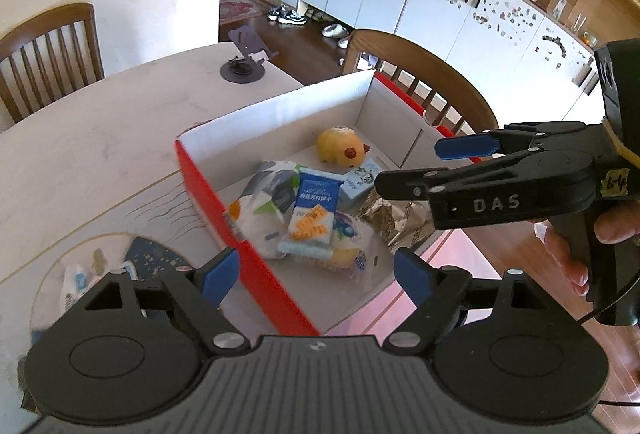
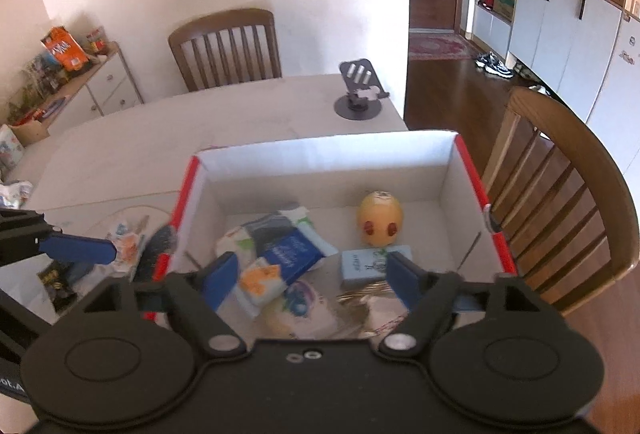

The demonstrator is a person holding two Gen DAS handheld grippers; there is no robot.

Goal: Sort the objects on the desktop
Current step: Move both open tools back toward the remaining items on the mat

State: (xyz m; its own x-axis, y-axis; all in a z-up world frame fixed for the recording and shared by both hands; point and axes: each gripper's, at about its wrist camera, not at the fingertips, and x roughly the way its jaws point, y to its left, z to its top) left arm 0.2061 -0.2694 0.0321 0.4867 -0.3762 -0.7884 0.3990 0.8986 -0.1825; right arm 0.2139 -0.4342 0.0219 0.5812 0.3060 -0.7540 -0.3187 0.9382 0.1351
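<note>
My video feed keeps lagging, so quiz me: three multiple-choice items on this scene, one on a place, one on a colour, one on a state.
1. Where does the yellow toy lie?
A. on the bare table
B. inside the box
C. on a chair

2. What colour is the outside of the box?
A. red
B. green
C. black

3. How is the right gripper?
A. shut on a packet
B. shut on the box wall
C. open, holding nothing

Answers: 1 B, it sits on the box floor toward the far wall. 2 A, the outer walls and rim edges are red, the inside white. 3 C, its blue fingers stand apart above the packets, pressing on nothing.
</note>
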